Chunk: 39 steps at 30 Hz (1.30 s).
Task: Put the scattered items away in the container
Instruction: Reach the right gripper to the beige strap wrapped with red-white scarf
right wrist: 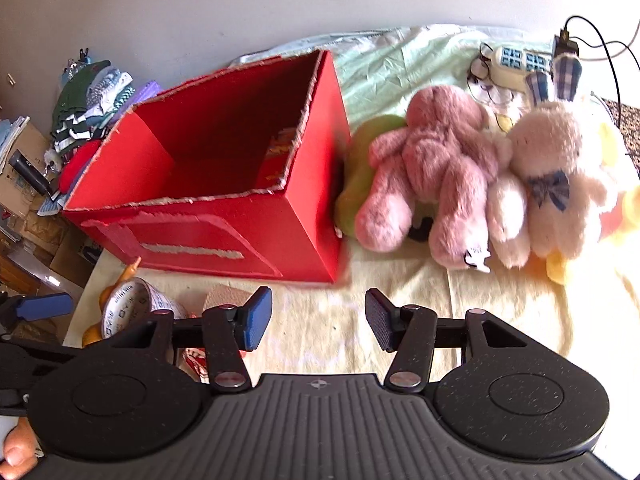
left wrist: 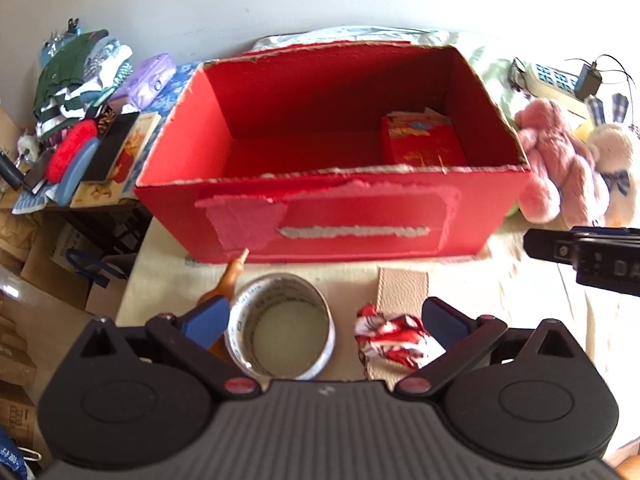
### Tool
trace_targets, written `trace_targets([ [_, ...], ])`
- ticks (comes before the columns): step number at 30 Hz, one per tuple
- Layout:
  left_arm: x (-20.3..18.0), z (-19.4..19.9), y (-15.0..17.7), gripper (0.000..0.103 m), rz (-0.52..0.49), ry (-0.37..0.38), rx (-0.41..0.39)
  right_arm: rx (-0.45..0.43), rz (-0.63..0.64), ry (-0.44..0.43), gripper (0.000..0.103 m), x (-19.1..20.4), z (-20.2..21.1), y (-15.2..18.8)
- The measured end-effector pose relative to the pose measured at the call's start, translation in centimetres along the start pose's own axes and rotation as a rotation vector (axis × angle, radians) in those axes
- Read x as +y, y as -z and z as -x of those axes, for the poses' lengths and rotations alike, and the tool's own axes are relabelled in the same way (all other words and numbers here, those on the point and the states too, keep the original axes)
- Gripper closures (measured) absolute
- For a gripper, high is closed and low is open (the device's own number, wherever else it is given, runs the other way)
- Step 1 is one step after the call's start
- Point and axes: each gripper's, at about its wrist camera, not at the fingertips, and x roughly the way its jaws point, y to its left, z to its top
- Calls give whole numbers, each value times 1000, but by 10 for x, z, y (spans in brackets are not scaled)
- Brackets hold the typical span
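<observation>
A red cardboard box [left wrist: 332, 216] stands open-topped on the cloth-covered surface, with a red packet [left wrist: 424, 144] lying inside at its right end. In front of it lie a roll of tape [left wrist: 280, 332], an orange-tipped bottle [left wrist: 230, 278], a red-and-white crumpled cloth [left wrist: 390, 338] and a beige strap [left wrist: 402, 290]. My left gripper [left wrist: 324, 324] is open; the tape roll sits between its blue pads, close to the left one. My right gripper [right wrist: 318, 316] is open over bare yellow cloth, holding nothing. A pink plush [right wrist: 432, 184] and a white bunny plush [right wrist: 556, 184] lean together right of the box [right wrist: 224, 208].
A heap of clothes and small items [left wrist: 80, 120] crowds a low shelf left of the box. A power strip [right wrist: 516, 62] with cables and a pair of glasses [right wrist: 490, 88] lie at the back right. Cardboard boxes [left wrist: 24, 288] stand on the floor at left. A green cushion [right wrist: 360, 176] lies under the plush.
</observation>
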Motion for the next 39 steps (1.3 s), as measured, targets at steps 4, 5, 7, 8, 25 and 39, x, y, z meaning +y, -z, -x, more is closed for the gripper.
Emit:
trace_targets([
  [4,-3,-1,19,1,-36,84,22,59,-48,-24,50,-8,-14,14],
  [5,-5,-2,24,1,-42,113,31,72,-57,-34,50,-9,-17,17],
  [7,-10,-3,34,1,-61,170,49,97,-67,-49,51,-11,-23,22],
  [8,-14,-3,40,1,-77,191,52,107,-76,-59,52,-12,-25,24],
  [25,-36,-51,60,2,-51,288,74,156,-92,-238,56,-9,-43,21],
  [39,-38,-66,64,15,-59,369,65,234,-7,-296,57,5,-80,-5],
])
